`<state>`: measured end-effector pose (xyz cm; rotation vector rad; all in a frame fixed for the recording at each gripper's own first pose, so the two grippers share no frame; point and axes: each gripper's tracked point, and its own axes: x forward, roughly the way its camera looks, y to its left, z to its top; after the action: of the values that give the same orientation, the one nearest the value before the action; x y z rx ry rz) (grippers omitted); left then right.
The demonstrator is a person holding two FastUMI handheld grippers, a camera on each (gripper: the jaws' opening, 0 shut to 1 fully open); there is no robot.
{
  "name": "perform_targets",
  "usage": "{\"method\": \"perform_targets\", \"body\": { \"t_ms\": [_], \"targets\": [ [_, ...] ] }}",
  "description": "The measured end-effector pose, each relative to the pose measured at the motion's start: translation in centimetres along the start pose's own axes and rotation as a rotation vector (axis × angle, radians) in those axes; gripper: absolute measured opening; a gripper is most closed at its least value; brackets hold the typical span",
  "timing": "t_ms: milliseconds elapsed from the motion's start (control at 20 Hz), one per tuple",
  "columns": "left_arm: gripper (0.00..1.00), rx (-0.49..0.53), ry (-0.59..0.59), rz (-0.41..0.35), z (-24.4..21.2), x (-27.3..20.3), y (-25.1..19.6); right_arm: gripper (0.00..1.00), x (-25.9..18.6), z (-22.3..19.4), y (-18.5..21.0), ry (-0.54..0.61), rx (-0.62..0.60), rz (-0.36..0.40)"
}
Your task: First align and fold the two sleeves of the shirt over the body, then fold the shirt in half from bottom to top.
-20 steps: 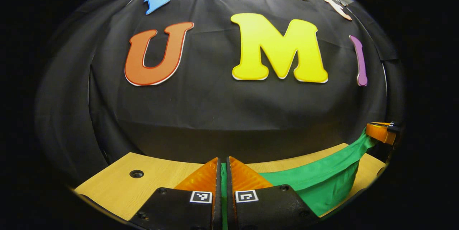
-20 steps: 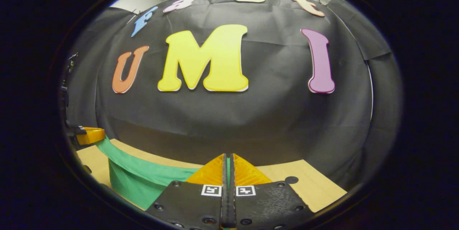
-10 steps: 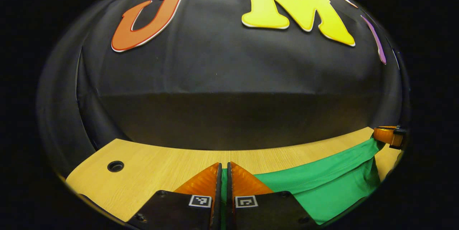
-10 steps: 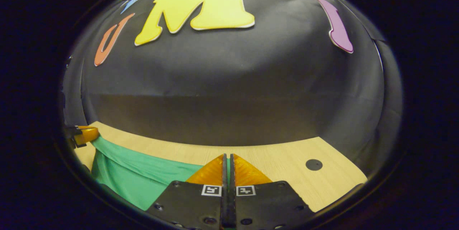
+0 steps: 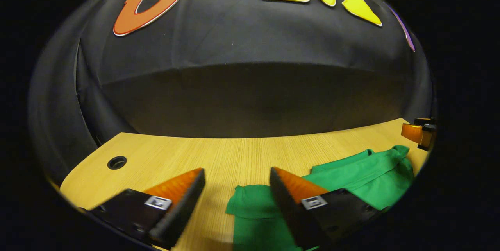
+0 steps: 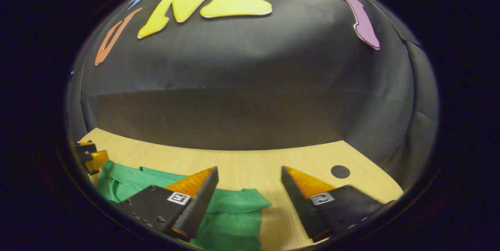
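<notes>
Both tongs are now gaping wide, letting go — left tongs [image 5: 237, 176], right tongs [image 6: 249, 174]. A moment ago each was pinching the shirt [image 5: 359, 178]; now it's lying rumpled on the counter [image 5: 234, 155]. Final fold looking laid down.

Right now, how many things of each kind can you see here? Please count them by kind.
Green shirt: 1
Wooden table: 1
Round holes in the table: 2 (one at each side)
Grippers, left gripper and right gripper, both open: 2
Total: 6
</notes>
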<state>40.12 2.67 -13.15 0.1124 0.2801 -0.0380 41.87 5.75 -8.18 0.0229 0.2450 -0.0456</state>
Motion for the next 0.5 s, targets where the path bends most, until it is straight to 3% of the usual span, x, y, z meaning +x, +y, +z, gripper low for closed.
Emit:
{"method": "perform_targets", "body": {
  "t_ms": [50,100,250,500],
  "targets": [
    [1.00,-0.005,-0.002,0.001,0.4,0.4,0.0,0.76,-0.2,0.3,-0.3,-0.004,-0.029,-0.023],
    [1.00,-0.012,-0.002,-0.004,0.7,0.2,-0.1,0.94,-0.5,0.6,-0.3,-0.011,-0.055,-0.033],
    [1.00,-0.038,-0.010,-0.019,1.5,-0.6,-0.5,0.95,-1.8,1.7,0.5,-0.032,-0.081,-0.014],
    [1.00,-0.034,-0.053,0.020,4.4,-3.1,0.7,0.95,-5.0,3.1,1.7,-0.025,-0.037,0.041]
  ]
}}
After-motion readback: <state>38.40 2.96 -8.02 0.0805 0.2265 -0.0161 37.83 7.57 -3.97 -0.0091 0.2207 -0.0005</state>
